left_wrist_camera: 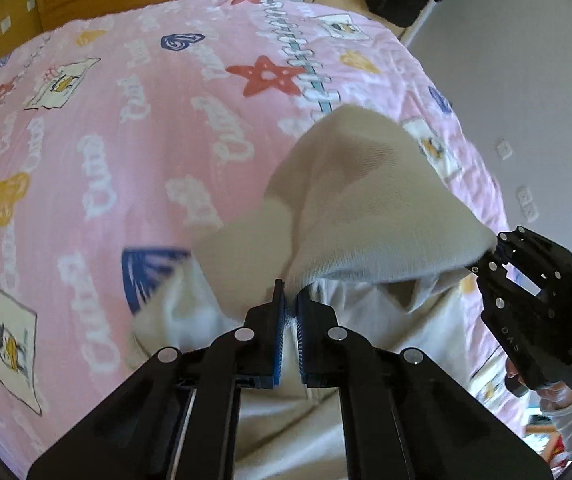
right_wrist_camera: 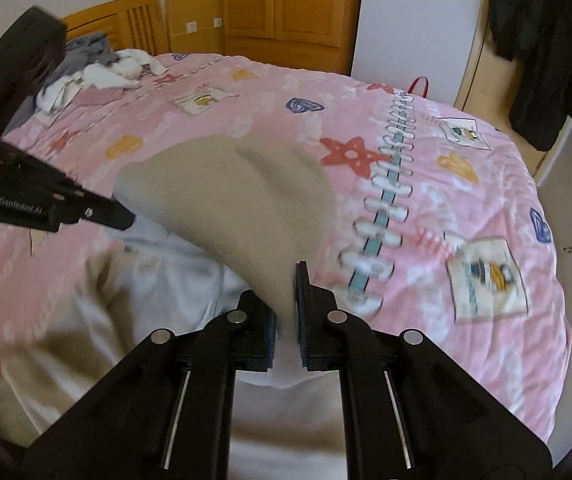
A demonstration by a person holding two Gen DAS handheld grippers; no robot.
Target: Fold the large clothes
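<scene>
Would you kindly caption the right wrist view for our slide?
Both grippers, right and left, pinch a beige garment above the pink bedspread.

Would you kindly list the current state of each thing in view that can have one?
Left gripper: shut on the beige garment.
Right gripper: shut on the beige garment.
Beige garment: lifted at one edge, stretched between both grippers, rest lying on the bed.
Pink bedspread: spread flat.
Clothes pile: unfolded, heaped by the headboard.
Black coat: hanging.
Wardrobe doors: closed.
</scene>
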